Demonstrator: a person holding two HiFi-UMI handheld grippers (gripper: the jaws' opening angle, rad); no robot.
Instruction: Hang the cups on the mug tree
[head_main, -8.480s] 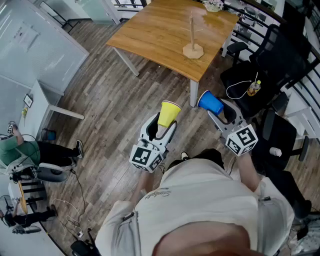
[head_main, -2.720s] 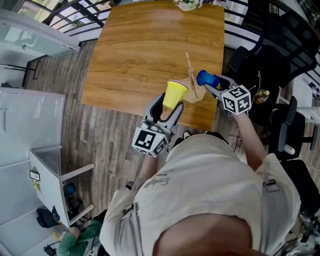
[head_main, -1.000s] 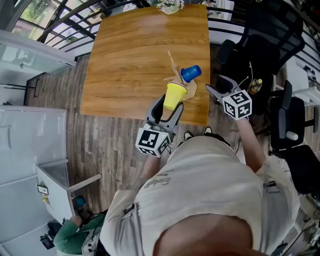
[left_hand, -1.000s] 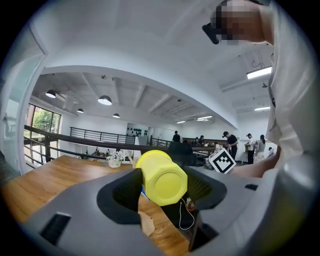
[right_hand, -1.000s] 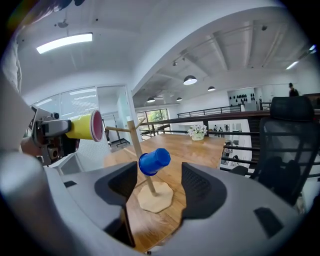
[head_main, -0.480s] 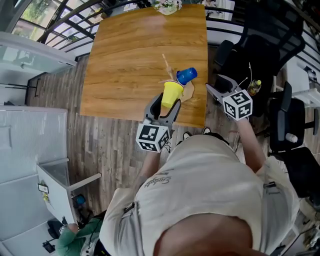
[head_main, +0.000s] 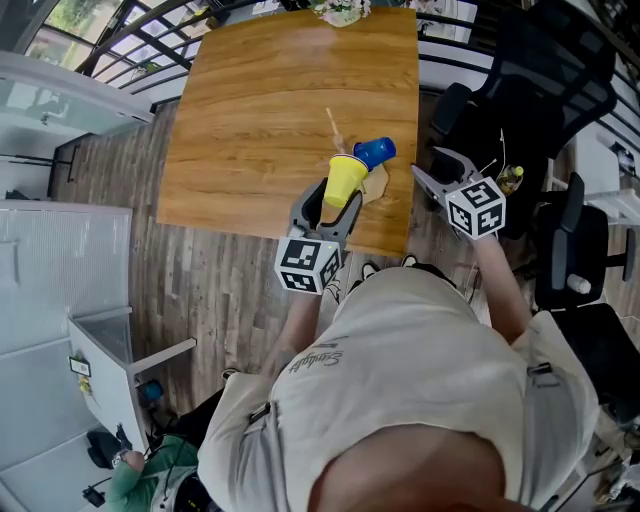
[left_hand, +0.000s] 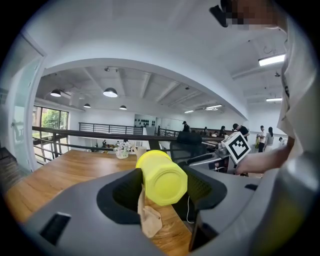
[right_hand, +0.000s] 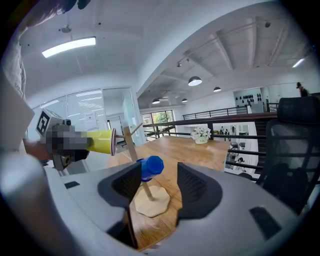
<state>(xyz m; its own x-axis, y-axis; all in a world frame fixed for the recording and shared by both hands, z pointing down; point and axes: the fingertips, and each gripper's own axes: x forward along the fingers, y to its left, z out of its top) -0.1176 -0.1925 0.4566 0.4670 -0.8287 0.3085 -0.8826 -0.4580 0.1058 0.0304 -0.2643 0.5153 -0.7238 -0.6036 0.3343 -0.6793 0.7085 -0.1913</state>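
Note:
A wooden mug tree (head_main: 337, 128) stands on its flat base (head_main: 375, 185) near the table's near right corner. A blue cup (head_main: 375, 152) hangs on one of its pegs, also seen as the blue cup (right_hand: 150, 167) in the right gripper view. My right gripper (head_main: 432, 168) is off to the right of the tree, apart from the blue cup; its jaws are closing with nothing between them. My left gripper (head_main: 335, 198) is shut on a yellow cup (head_main: 345, 180), mouth toward the pole, just in front of the tree. In the left gripper view the yellow cup (left_hand: 161, 179) fills the jaws.
The wooden table (head_main: 260, 110) ends just in front of my grippers. A flower pot (head_main: 340, 12) sits at its far edge. Black office chairs (head_main: 520, 90) crowd the right side. A white cabinet (head_main: 60, 270) stands on the left over the plank floor.
The left gripper has carried the yellow cup a little closer to the tree's pole. The blue cup stays hanging on its peg, and the right gripper has barely shifted.

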